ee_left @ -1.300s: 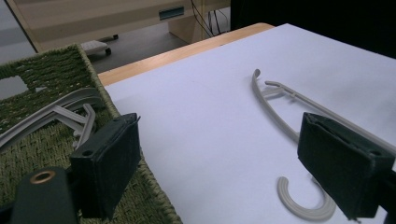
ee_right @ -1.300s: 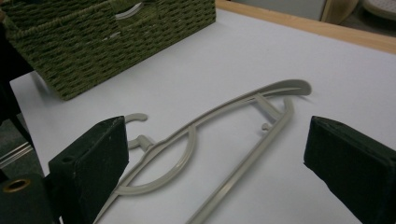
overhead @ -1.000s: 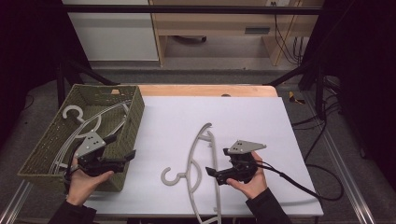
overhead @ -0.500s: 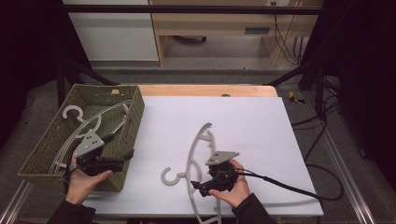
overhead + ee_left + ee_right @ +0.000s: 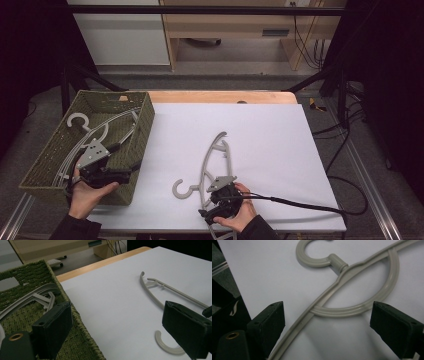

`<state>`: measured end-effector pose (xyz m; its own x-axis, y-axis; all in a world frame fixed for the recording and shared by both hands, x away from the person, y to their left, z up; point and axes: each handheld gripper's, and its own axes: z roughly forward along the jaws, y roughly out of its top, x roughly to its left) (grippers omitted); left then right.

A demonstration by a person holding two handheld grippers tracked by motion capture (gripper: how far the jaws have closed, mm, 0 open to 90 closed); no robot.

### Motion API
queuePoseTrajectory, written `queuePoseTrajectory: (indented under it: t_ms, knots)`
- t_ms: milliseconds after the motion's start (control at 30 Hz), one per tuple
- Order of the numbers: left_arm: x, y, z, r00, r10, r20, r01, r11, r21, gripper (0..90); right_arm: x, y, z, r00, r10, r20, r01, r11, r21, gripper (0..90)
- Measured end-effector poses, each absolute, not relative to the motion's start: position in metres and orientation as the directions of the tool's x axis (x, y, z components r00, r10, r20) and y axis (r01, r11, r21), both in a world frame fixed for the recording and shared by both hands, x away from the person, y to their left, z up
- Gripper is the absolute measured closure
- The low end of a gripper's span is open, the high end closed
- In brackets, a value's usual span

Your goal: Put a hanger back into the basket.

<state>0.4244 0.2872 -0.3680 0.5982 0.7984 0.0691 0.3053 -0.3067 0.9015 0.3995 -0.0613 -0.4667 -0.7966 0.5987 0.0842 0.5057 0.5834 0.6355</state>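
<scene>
Hanger (image 5: pixel 212 162): flat on the white table (image 5: pixel 280 150), near your front edge, hook (image 5: pixel 312 257) pointing toward the basket (image 5: pixel 135 150). One end runs up toward table centre, the other passes under your right hand toward the front edge.
Right gripper (image 5: pixel 210 212): low over the hanger's neck, your hand (image 5: pixel 240 215) wrapped round it from the front edge, cable trailing off to the right.
Right jaws: wide apart, nothing between the pads. In the right gripper view they straddle the hanger's neck and curved inner bar; contact with the plastic can't be told.
Left gripper (image 5: pixel 135 167): your left hand (image 5: pixel 85 195) holds it over the basket's near right corner, pointing across the table toward the hanger.
Left jaws: spread wide, holding nothing. In the left gripper view one pad sits over the basket rim, the other over the table by the hook.
Basket: at the table's left edge, second hanger (image 5: pixel 95 135) lying inside it.
Edges: right gripper is close to the front edge; basket wall stands between the left gripper and the table.
Room: table centre, far side and right side are bare white sheet, well apart from both grippers.
</scene>
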Motion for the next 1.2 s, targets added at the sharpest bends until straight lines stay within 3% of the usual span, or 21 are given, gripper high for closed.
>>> queuePoseTrajectory:
  t_ms: [167, 300, 467, 933, 1200]
  knots:
    - [0.425, 0.287, -0.368, 0.599, 0.797, 0.074, 0.304, -0.312, 0.9, 9.0, 0.399, -0.06, -0.473, -0.796, 0.601, 0.078, 0.521, 0.613, 0.594, 11.9]
    - [0.425, 0.286, -0.369, 0.598, 0.798, 0.073, 0.308, -0.313, 0.898, 9.1, 0.402, -0.063, -0.469, -0.796, 0.602, 0.069, 0.522, 0.624, 0.581, 18.8]
    - [0.424, 0.287, -0.368, 0.596, 0.799, 0.075, 0.31, -0.315, 0.897, 9.3, 0.406, -0.073, -0.465, -0.783, 0.619, 0.057, 0.539, 0.631, 0.559, 28.9]
    - [0.424, 0.286, -0.369, 0.601, 0.795, 0.08, 0.312, -0.326, 0.893, 9.6, 0.415, -0.101, -0.458, -0.763, 0.628, 0.152, 0.601, 0.604, 0.524, 71.8]
    - [0.424, 0.284, -0.37, 0.602, 0.794, 0.079, 0.314, -0.327, 0.892, 9.8, 0.419, -0.114, -0.454, -0.748, 0.643, 0.165, 0.623, 0.595, 0.509, 78.8]
